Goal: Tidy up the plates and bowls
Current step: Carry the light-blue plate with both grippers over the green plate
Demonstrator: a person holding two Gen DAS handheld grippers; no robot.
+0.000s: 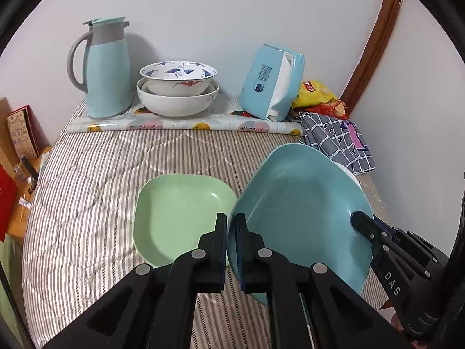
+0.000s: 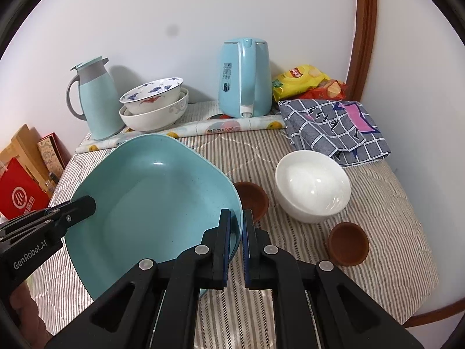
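A blue square plate [image 1: 302,203] is held tilted above the striped cloth; it also shows in the right wrist view [image 2: 151,192]. My left gripper [image 1: 231,226] is shut on its left rim. My right gripper [image 2: 237,224] is shut on its right rim and shows in the left wrist view [image 1: 363,226]. A green square plate [image 1: 180,212] lies flat just left of the blue one. A white bowl [image 2: 314,186] and two small brown bowls [image 2: 251,200] [image 2: 348,244] sit to the right. Two stacked patterned bowls [image 1: 178,87] stand at the back.
At the back stand a blue thermos jug [image 1: 106,69] and a blue kettle [image 2: 244,78] on a rolled mat [image 1: 186,123]. A checked cloth [image 2: 337,128] and snack bags [image 2: 305,83] lie at the back right. Boxes [image 2: 23,186] sit off the left edge.
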